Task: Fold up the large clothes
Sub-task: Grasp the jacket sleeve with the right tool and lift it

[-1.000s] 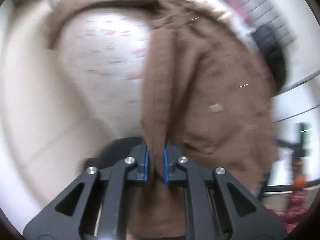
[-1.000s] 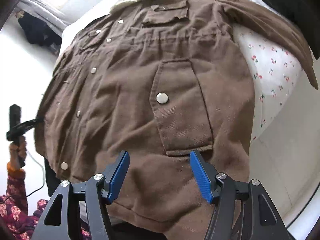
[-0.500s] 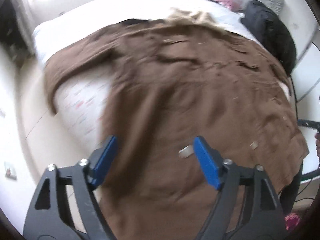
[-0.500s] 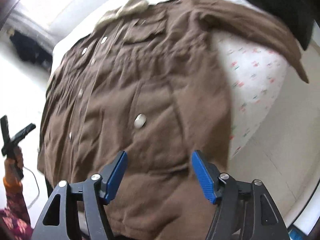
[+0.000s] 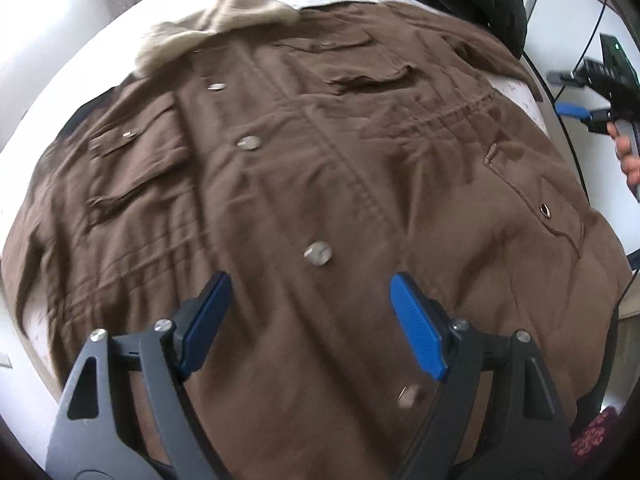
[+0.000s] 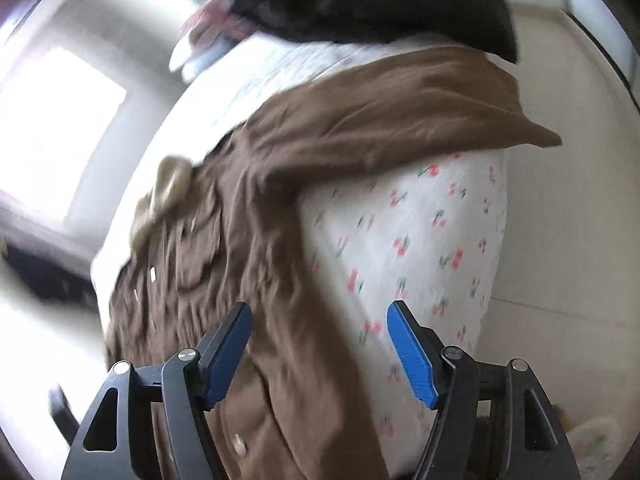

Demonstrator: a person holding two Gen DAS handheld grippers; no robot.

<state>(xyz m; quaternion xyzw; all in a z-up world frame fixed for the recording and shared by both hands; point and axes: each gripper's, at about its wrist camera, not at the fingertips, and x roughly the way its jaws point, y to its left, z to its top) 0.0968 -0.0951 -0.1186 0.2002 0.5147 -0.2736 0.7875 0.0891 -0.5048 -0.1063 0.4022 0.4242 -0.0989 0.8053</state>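
The brown jacket (image 5: 320, 184) lies spread front-up on the bed (image 6: 420, 248), which has a white sheet printed with small red cherries. Its pale fleece collar (image 5: 224, 24) points away from the camera, snap buttons (image 5: 318, 254) run down the front, and flap pockets sit on both sides. One sleeve (image 6: 400, 116) extends sideways across the sheet. A dark garment (image 6: 360, 0) lies at the far end of the bed. The left gripper (image 5: 310, 320) hovers over the jacket's lower front, jaws wide apart and holding nothing. The right gripper (image 6: 320, 352) hangs above the jacket's edge and the sheet, jaws spread wide with nothing gripped.
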